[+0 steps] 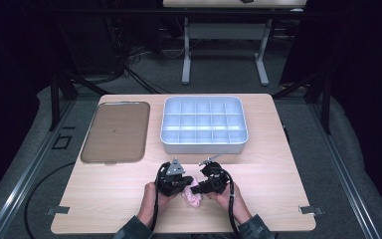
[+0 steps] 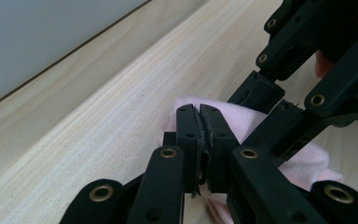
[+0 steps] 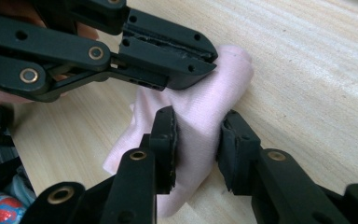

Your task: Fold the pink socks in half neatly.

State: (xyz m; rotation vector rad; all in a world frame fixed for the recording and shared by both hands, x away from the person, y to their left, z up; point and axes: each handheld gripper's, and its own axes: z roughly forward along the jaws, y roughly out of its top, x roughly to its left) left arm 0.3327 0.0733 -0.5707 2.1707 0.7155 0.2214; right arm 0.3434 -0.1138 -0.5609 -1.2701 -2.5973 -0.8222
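A small pink cloth (image 1: pixel 192 197) lies crumpled on the wooden table (image 1: pixel 104 194) near its front edge, between the two hand-held grippers. My left gripper (image 1: pixel 185 186) points right at it. In the left gripper view its jaws (image 2: pixel 199 110) are shut on an edge of the cloth (image 2: pixel 247 115). My right gripper (image 1: pixel 196 189) points left. In its own view it (image 3: pixel 198 122) straddles a rolled fold of the cloth (image 3: pixel 205 98), the pads a narrow gap apart at the fold's two sides without squeezing it. The left gripper (image 3: pixel 210 59) pinches the cloth just beyond.
A white tray (image 1: pixel 204 147) divided into several compartments stands at the table's far middle. To its left lies a flat brown tray (image 1: pixel 115 132). Another table's legs (image 1: pixel 186 55) stand on the floor beyond.
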